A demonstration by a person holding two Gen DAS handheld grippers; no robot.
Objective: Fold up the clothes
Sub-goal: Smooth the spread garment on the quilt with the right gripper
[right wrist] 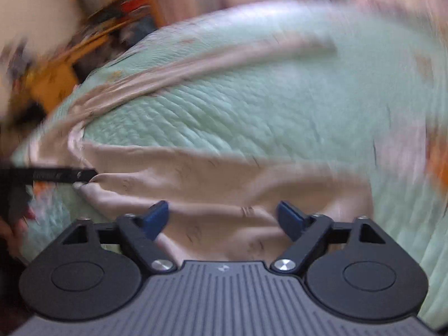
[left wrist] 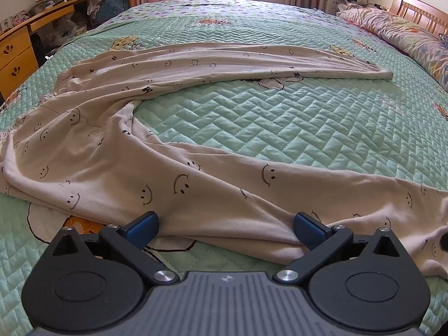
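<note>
We see cream trousers [left wrist: 117, 165] of soft jersey, printed with small black smiley faces, lying on a bed [left wrist: 252, 128] under a mint-green quilt stitched in a raised herringbone pattern. The two legs fan apart from a gathered waistband at the left, one stretching toward the far side, the other running in loose folds along the near edge. Our left gripper [left wrist: 225, 228] is spread wide, its blue ribbed pads on either side of the near leg's edge, not pressing it. In the blurred right wrist view, our right gripper [right wrist: 222, 218] also stands apart over rumpled cream cloth [right wrist: 224, 173], nothing pinched. A wooden desk [left wrist: 19, 53] with drawers stands left of the bed, and a floral pillow [left wrist: 403, 33] lies at its far right.
</note>
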